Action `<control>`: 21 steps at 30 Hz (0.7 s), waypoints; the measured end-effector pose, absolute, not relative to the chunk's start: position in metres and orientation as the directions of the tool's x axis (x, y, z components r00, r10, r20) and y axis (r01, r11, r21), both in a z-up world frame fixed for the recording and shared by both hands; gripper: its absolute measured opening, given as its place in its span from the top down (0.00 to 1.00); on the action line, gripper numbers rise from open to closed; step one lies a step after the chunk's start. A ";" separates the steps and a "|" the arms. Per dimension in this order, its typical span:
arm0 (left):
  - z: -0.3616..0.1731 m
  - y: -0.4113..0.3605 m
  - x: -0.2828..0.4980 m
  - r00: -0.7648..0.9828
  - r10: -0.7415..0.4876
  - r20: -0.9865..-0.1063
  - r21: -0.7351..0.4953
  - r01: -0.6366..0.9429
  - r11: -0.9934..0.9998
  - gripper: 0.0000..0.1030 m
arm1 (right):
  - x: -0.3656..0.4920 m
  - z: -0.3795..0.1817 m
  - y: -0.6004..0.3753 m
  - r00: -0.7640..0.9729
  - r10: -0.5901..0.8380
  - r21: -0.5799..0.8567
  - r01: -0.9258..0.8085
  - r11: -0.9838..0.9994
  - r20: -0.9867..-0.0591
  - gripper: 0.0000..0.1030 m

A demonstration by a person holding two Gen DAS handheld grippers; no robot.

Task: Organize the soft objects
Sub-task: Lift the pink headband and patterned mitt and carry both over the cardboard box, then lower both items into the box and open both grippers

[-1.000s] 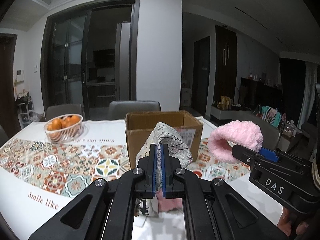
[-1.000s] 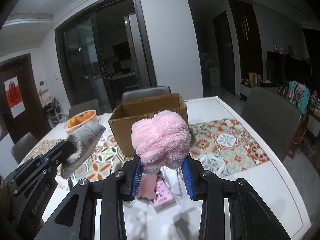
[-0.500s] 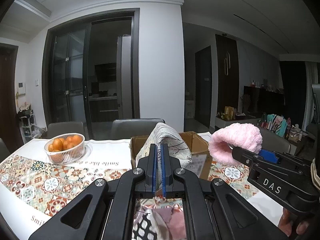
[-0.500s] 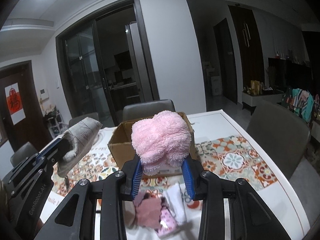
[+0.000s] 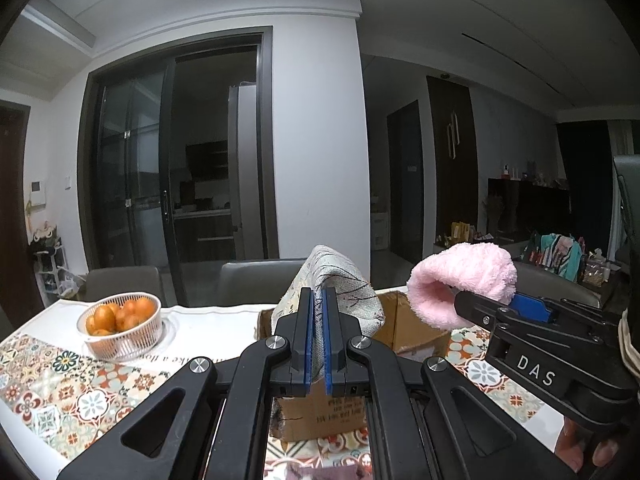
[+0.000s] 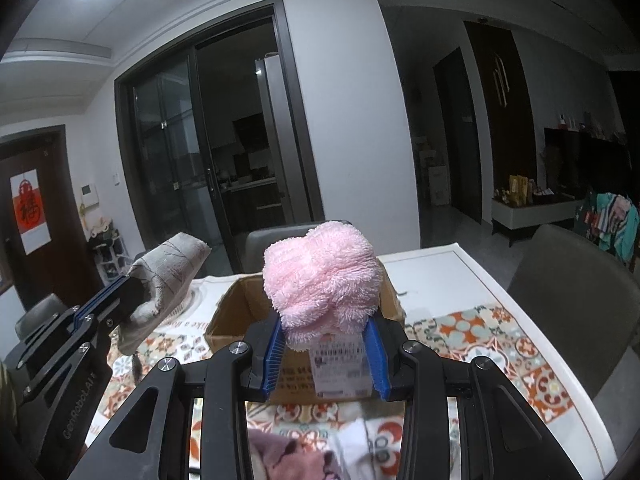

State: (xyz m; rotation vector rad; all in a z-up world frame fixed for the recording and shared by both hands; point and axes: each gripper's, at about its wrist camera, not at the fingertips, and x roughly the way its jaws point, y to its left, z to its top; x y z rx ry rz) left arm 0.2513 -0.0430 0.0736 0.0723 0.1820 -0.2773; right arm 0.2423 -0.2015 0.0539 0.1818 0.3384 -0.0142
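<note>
Two soft objects are held aloft, one per tool. The left hand-held gripper (image 5: 316,336) is clamped, pads nearly together, on a grey-beige woven cloth with thin dark line markings (image 5: 340,292), which rises above and ahead of its fingers. The right hand-held gripper (image 6: 325,354) is closed, pads wider apart, on a fluffy pink plush roll (image 6: 322,276) standing above its blue pads (image 6: 273,354). One open brown cardboard box (image 6: 236,312) sits just ahead of and below both tools on one table covered by a patterned tile-print cloth (image 6: 480,340).

The left wrist view alone shows one white basket of oranges (image 5: 122,326) well to the left. The right wrist view alone shows the box's printed label (image 6: 340,364) and a loose heap of pink and white fabric pieces (image 6: 304,456) beneath the right hand-held gripper, their count unclear.
</note>
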 end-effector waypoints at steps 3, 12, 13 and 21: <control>0.073 -0.046 0.264 0.946 -0.263 -0.187 0.052 0.277 0.959 0.94 | 0.254 0.053 -0.201 0.945 0.019 0.169 0.038 0.985 -0.327 0.64; 0.059 -0.058 0.297 0.942 -0.249 -0.224 0.070 0.271 0.960 0.94 | 0.285 0.046 -0.205 0.940 0.023 0.146 0.029 0.989 -0.342 0.64; 0.057 -0.060 0.302 0.941 -0.249 -0.230 0.071 0.271 0.960 0.94 | 0.289 0.044 -0.205 0.938 0.021 0.144 0.031 0.989 -0.347 0.64; 0.043 -0.068 0.333 0.920 -0.258 -0.296 0.061 0.288 0.956 0.94 | 0.318 0.032 -0.211 0.917 0.015 0.132 0.041 0.990 -0.399 0.64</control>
